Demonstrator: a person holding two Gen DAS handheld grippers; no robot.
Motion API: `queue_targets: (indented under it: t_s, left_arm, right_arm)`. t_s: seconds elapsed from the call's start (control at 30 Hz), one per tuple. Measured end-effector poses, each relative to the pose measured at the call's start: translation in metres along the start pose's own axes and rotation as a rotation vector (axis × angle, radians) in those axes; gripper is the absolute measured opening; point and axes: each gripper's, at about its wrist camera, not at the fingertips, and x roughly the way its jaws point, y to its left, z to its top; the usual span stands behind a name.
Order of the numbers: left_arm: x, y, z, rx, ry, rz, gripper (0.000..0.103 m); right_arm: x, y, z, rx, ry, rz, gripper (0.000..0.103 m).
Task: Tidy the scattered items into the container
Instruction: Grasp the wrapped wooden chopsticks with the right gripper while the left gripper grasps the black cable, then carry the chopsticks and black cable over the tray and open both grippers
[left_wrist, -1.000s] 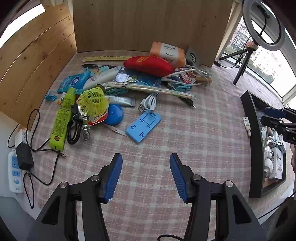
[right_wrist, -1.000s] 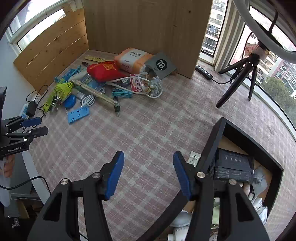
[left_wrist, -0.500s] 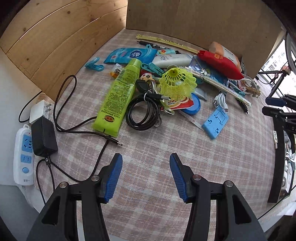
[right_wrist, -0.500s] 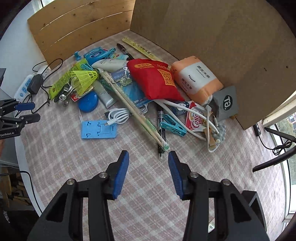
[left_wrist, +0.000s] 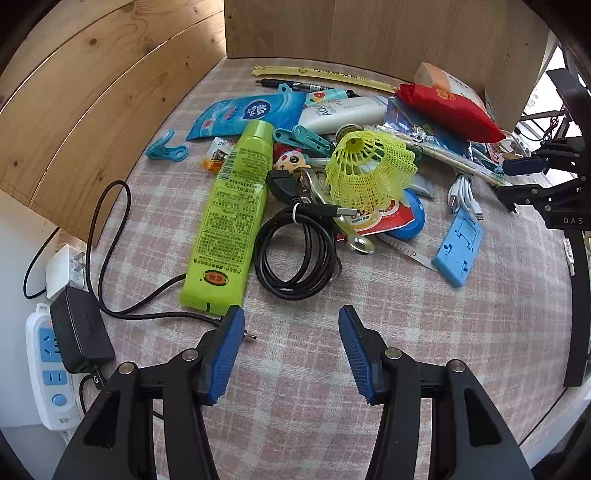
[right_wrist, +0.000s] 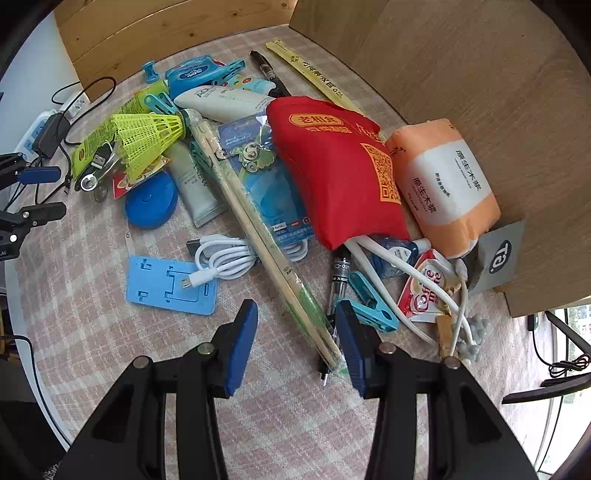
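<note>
Left wrist view: the left tool (left_wrist: 291, 325) hangs over the checked worktop (left_wrist: 480, 332) with its blue pads spread apart and nothing between them. Just ahead of it sit the coiled black cable (left_wrist: 297, 254) and the lime green tube (left_wrist: 231, 221), lying side by side and touching. The yellow shuttlecock (left_wrist: 369, 170) is perched on the heap just past the cable, and the blue phone stand (left_wrist: 459, 251) lies off to the right on its own. The dark wall of the container (left_wrist: 576, 295) only peeks in at the far right edge.

Right wrist view: the right tool (right_wrist: 295, 321) is spread too, gripping nothing, though the wrapped chopsticks (right_wrist: 258, 229) run diagonally so their near end sits between the pads, close to the right one. The teal clothes peg (right_wrist: 373, 301) is just beside that pad. Further back, the red pouch (right_wrist: 343, 173) leans against the orange tissue pack (right_wrist: 443, 184).
</note>
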Motion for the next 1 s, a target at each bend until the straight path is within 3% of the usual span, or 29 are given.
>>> queue_targets:
  t_s: [0.23,0.4,0.47,0.57,0.6,0.67,0.73,1.0]
  left_arm:
    - [0.018,-0.009,0.015,0.027,-0.003,0.009,0.05]
    - [0.027,-0.009,0.02,0.036,-0.01,0.038,0.043]
    - [0.026,-0.006,0.022,0.026,-0.021,0.032,0.042]
    - [0.022,-0.006,0.021,0.03,-0.034,0.039,0.037]
    - [0.019,-0.007,0.02,0.038,-0.043,0.039,0.024]
    - [0.013,-0.011,0.017,0.053,-0.049,0.027,0.015]
    - [0.01,-0.011,0.015,0.057,-0.034,0.049,0.014]
    - [-0.007,0.001,0.0,-0.055,-0.03,-0.049,0.007]
  right_arm:
    - [0.013,-0.002,0.006,-0.002,0.029,0.022,0.043]
    - [0.02,-0.005,0.011,0.018,0.038,0.045,0.042]
    - [0.023,-0.007,0.012,0.034,0.047,0.044,0.022]
    - [0.023,-0.011,0.01,0.07,0.05,0.07,0.014]
    - [0.021,-0.011,0.008,0.077,0.05,0.075,0.013]
    - [0.017,-0.011,0.004,0.096,0.046,0.089,0.013]
    - [0.012,-0.011,-0.003,0.115,0.043,0.115,0.012]
    - [-0.017,-0.005,-0.043,0.199,0.007,0.184,0.006]
